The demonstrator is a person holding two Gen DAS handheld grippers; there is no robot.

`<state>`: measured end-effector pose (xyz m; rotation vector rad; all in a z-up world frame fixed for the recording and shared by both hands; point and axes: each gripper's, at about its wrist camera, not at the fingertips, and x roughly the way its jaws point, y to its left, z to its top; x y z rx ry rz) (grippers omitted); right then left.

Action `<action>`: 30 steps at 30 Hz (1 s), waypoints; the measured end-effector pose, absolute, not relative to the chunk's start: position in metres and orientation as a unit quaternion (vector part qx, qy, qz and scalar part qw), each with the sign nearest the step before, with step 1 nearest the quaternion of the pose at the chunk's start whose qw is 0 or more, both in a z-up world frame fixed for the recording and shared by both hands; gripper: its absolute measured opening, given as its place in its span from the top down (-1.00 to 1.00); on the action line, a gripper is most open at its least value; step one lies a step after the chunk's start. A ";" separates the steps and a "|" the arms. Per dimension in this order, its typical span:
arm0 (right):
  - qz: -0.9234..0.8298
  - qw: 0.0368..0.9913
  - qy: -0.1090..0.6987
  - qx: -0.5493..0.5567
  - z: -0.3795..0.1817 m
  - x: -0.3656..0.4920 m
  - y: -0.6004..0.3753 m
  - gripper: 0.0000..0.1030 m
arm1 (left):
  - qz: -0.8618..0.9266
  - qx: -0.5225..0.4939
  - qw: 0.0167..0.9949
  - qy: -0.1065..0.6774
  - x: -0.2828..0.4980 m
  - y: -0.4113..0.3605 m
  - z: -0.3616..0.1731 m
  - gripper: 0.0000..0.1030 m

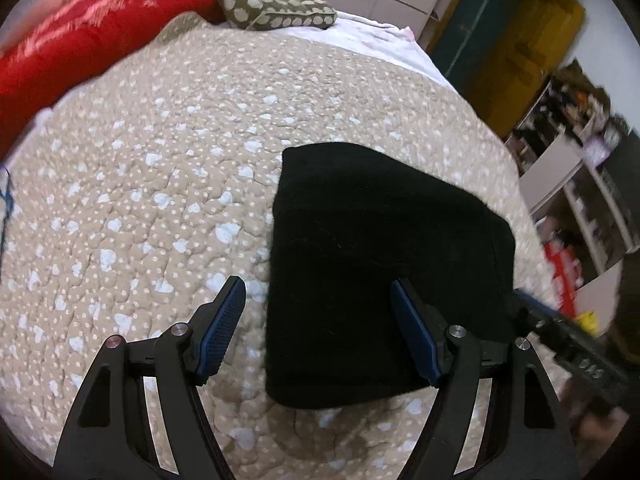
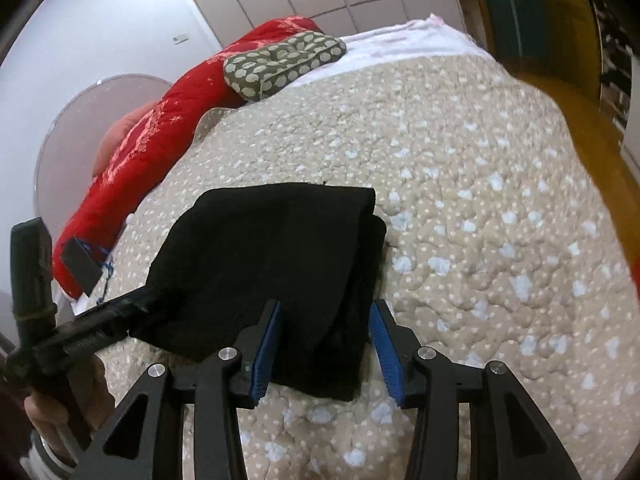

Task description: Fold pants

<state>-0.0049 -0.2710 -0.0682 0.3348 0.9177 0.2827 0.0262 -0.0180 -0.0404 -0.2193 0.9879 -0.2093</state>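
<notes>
Black pants (image 1: 380, 260) lie folded into a thick rectangle on a beige spotted quilt (image 1: 160, 160). My left gripper (image 1: 318, 320) hangs open above the near left edge of the bundle, its blue pads (image 1: 224, 320) clear of the cloth. In the right wrist view the same pants (image 2: 272, 248) show their stacked layers along the right side. My right gripper (image 2: 326, 344) stands open around the near right corner, with cloth between the jaws and the right pad (image 2: 384, 344) apart from it. The left gripper's body (image 2: 80, 320) crosses the lower left of this view, held by a hand (image 2: 60, 412).
A red blanket (image 1: 80, 40) and a green spotted pillow (image 1: 276, 4) lie at the far end of the bed. Shelves (image 1: 580, 160) and a yellow and green cabinet (image 1: 520, 40) stand past the right edge. Quilt (image 2: 480, 220) stretches to the right of the pants.
</notes>
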 end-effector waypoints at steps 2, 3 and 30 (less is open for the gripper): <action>0.142 0.867 0.439 0.188 -0.072 0.000 -0.276 0.08 | -0.105 -0.120 0.860 0.485 0.033 -0.012 -0.044 -0.46; 0.144 0.864 0.438 0.201 -0.074 0.003 -0.278 0.06 | -0.105 -0.124 0.858 0.486 0.034 -0.011 -0.045 -0.46; 0.194 0.876 0.380 0.224 -0.057 0.043 -0.270 0.26 | -0.137 -0.118 0.874 0.451 0.068 -0.032 -0.024 -0.26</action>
